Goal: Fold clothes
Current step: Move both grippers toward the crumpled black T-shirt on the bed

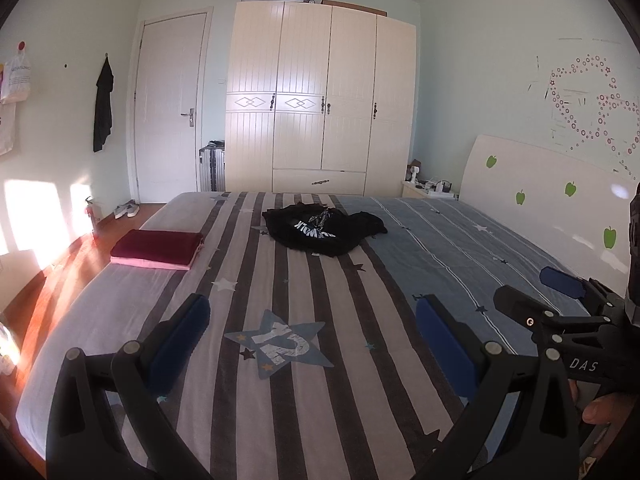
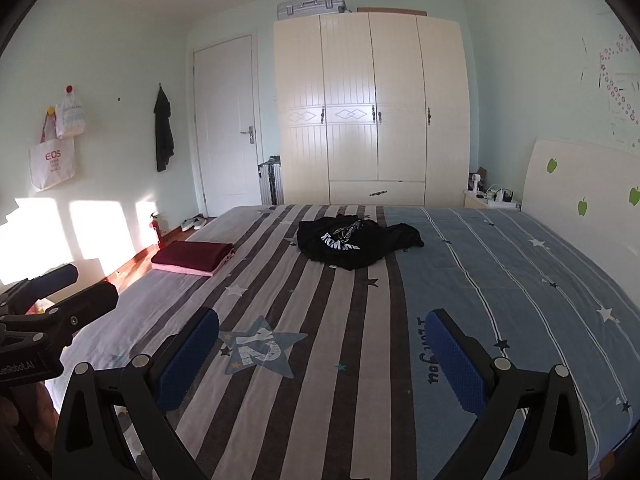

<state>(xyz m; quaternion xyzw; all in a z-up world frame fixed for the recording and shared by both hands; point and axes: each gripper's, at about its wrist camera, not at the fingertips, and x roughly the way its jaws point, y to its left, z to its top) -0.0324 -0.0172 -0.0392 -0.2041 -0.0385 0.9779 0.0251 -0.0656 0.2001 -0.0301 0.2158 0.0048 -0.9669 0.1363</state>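
left tool (image 1: 312,340) hovers low over the near part of the bed (image 1: 460,240), its two blue-padded fingers (image 1: 182,336) spread wide with nothing between them. right tool (image 2: 322,356) sits alongside at a similar height, likewise spread wide and empty; its black frame shows at the right edge of the left wrist view, with part of a hand (image 1: 600,410) below it.

black t-shirt (image 1: 322,230) lies crumpled on the far middle of the bed, straddling the line where the brown-striped half of the cover meets the blue half. white lettering shows on it, upside down; the exact word is hard to read. it is well apart from both tools, ahead of them and roughly centred between their fingers.

folded maroon garment (image 1: 158,246) rests on a folded pink garment (image 1: 150,264) near the bed's left edge, clear of the t-shirt. a star print (image 2: 260,350) on the cover lies just beyond the tool tips.
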